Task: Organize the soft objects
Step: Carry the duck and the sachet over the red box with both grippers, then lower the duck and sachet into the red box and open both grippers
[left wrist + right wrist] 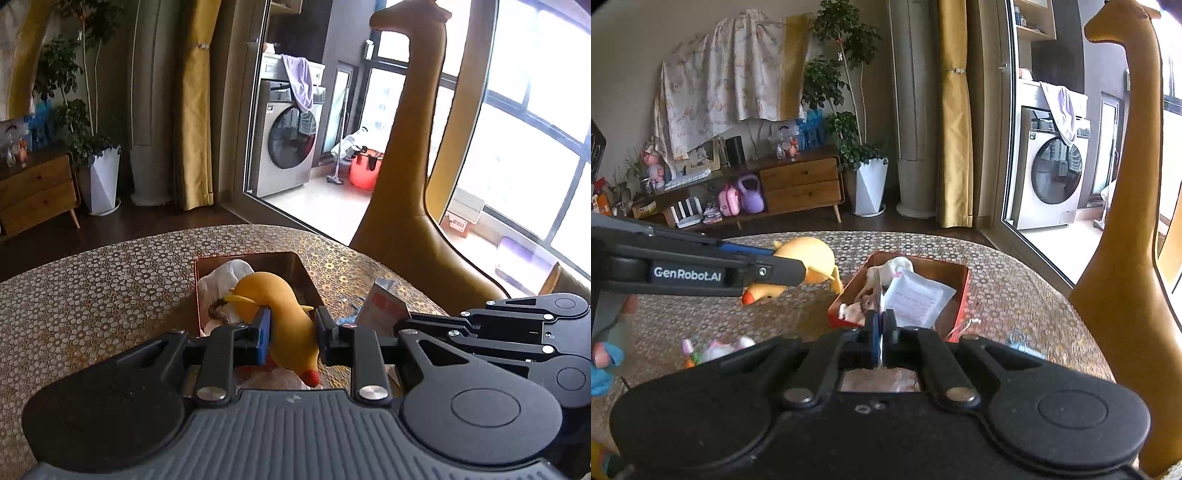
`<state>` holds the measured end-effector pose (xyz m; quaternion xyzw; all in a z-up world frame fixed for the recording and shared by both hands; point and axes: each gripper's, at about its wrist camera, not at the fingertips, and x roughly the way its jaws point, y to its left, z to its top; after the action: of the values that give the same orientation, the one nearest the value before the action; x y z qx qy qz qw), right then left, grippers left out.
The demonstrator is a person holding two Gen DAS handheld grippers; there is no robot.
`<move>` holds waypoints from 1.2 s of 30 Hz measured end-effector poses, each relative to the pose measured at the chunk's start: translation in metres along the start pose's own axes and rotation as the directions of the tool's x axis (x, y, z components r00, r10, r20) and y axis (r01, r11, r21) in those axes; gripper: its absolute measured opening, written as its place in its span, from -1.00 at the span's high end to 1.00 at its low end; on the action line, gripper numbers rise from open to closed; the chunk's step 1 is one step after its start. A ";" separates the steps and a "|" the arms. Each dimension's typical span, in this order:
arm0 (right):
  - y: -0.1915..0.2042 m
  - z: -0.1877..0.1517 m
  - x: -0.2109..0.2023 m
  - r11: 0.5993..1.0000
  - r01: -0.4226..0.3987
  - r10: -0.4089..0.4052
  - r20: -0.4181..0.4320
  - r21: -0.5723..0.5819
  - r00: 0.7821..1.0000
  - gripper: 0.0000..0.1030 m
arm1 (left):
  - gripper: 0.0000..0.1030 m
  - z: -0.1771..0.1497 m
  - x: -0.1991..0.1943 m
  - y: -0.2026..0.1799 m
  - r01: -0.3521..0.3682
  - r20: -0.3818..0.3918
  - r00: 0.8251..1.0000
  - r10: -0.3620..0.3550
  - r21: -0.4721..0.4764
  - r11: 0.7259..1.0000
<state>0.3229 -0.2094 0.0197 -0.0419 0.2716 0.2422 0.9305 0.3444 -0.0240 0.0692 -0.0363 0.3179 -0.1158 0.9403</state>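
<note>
Yellow rubber chicken (286, 314) hung clenched in the left gripper (291, 332) above the red box (955, 295), which already held some items; the right gripper (882, 334) pinched a white packet (916, 299), while small toys (716, 349) waited on the tabletop (1015, 280).

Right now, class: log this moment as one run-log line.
left gripper: shut on yellow chicken toy | right gripper: shut on white packet | red tin: on table, holds soft items

Tall giraffe figure (1123, 258), washing machine (288, 144), potted plant (870, 184), wooden cabinet (801, 186)
</note>
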 end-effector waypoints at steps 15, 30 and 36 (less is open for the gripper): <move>-0.020 0.017 0.081 0.999 0.031 -0.032 -0.040 -0.028 0.999 0.98 | 0.51 0.024 0.090 0.015 -0.037 -0.063 0.997 0.034 -0.048 0.998; -0.038 0.012 0.159 0.999 0.027 -0.024 -0.119 0.022 0.993 0.98 | 0.51 0.023 0.167 0.042 -0.073 -0.156 0.986 0.052 -0.130 0.989; -0.046 0.006 0.180 0.997 0.013 -0.003 -0.141 0.072 0.990 0.97 | 0.51 0.016 0.187 0.051 -0.096 -0.191 0.979 0.068 -0.145 0.985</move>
<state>0.4798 -0.1721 -0.0726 -0.0261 0.3453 0.2247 0.9108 0.5079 -0.0194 -0.0358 -0.0844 0.4130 -0.0549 0.9051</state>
